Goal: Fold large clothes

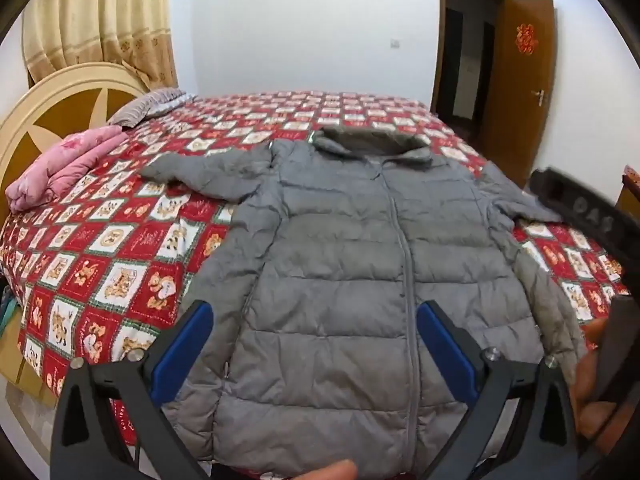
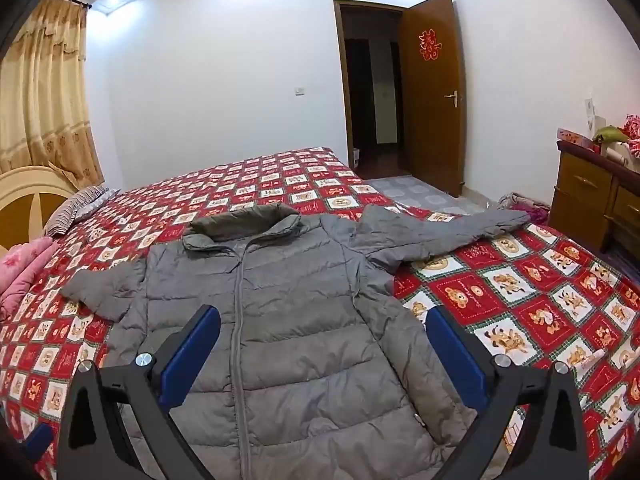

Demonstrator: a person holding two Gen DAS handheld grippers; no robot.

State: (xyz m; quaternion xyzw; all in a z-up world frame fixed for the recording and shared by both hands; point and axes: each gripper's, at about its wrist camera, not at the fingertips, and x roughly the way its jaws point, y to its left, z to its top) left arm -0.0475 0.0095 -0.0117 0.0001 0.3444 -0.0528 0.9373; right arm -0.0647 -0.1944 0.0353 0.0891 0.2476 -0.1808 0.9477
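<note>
A grey quilted puffer jacket [image 1: 352,264] lies flat and zipped, front up, on the bed, collar at the far end, both sleeves spread out to the sides. It also shows in the right wrist view [image 2: 288,320]. My left gripper [image 1: 314,320] is open and empty, held above the jacket's lower part. My right gripper [image 2: 322,328] is open and empty, above the jacket's lower right side. Its right sleeve [image 2: 444,232] reaches toward the bed's right edge. The other gripper's black body [image 1: 592,216] shows at the right of the left wrist view.
The bed has a red checked bear-pattern cover [image 1: 120,248]. A folded pink quilt [image 1: 60,168] and a striped pillow [image 1: 152,104] lie by the cream headboard [image 1: 48,108]. A wooden dresser [image 2: 592,200] stands at the right; a door [image 2: 436,92] is open behind.
</note>
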